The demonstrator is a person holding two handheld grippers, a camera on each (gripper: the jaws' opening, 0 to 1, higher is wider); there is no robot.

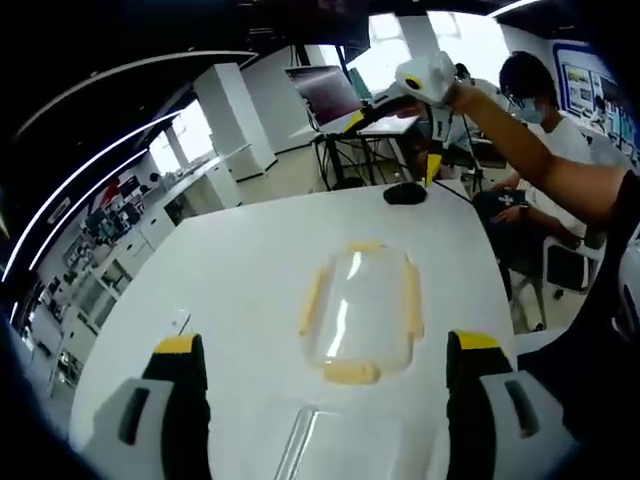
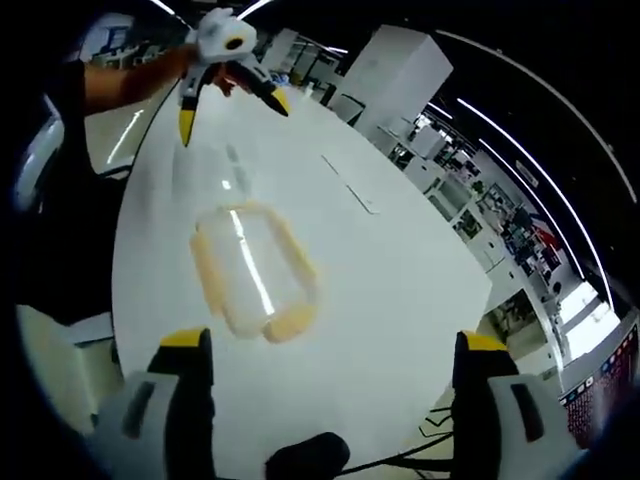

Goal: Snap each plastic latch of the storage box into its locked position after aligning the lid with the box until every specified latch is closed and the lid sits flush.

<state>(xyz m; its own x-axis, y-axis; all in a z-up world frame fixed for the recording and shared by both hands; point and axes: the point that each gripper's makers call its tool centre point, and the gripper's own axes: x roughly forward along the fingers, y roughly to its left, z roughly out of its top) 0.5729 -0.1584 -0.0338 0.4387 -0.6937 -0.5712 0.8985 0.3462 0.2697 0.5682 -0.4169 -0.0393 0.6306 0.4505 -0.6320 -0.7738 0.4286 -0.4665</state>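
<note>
A clear plastic storage box piece [image 1: 360, 310] with yellow latches [image 1: 351, 372] on its sides lies flat on the white table [image 1: 230, 270]. It also shows as the clear box piece [image 2: 255, 270] in the right gripper view. A second clear plastic piece [image 1: 305, 440] lies just in front of my left gripper [image 1: 325, 400], which is open and empty above the table. That second clear piece [image 2: 215, 165] sits under the left gripper [image 2: 232, 112] across the table. My right gripper [image 2: 335, 390] is open and empty; the right gripper [image 1: 392, 142] hovers at the far table end.
A black object [image 1: 405, 193] lies at the table's far end, near my right gripper; the same black object [image 2: 305, 455] has a cable trailing off. A person [image 1: 560, 150] sits beyond the table. Chairs, desks and white pillars stand around.
</note>
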